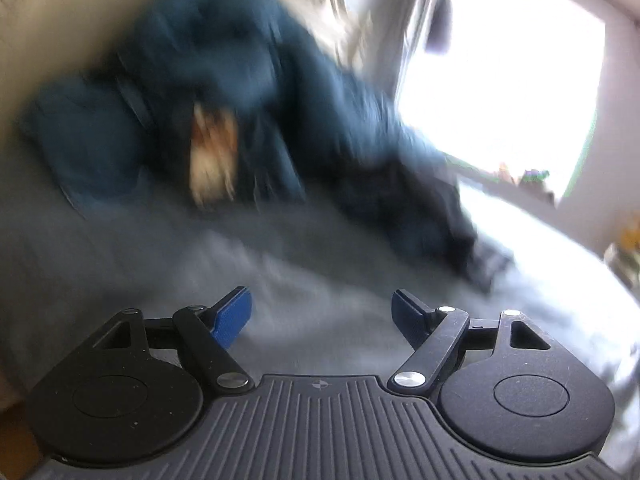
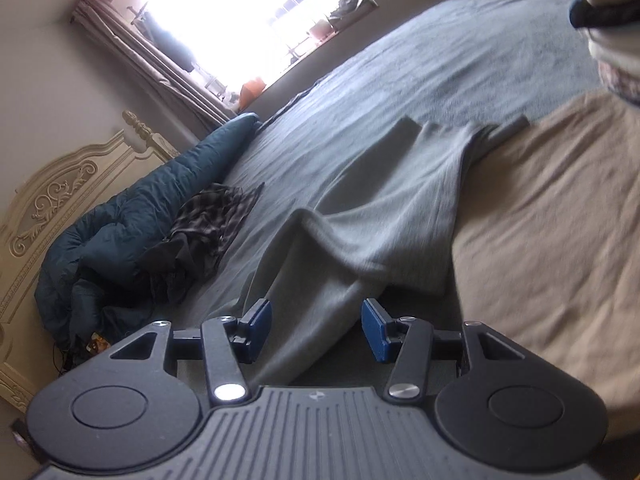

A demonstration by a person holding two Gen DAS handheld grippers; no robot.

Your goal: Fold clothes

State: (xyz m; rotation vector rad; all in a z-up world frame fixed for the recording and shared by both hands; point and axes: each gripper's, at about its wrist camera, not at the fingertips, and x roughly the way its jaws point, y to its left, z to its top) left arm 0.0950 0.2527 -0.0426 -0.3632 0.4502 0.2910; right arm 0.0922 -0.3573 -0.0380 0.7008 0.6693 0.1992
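Grey knit, soft and ribbed-looking, is what the garment (image 2: 360, 216) seems made of; it is draped rumpled across the bed (image 2: 440, 52), running from 6 toward 1 o'clock in the right wrist view. The right gripper (image 2: 316, 330) is spread wide with an edge lying between the fingers, unpinched. The left gripper (image 1: 322, 316) is wide open too, nothing held, view blurred. A clean pinch on one layer is probably wanted.

grey garment (image 2: 360, 216), teal duvet (image 2: 132, 216), tan sheet (image 2: 552, 220)
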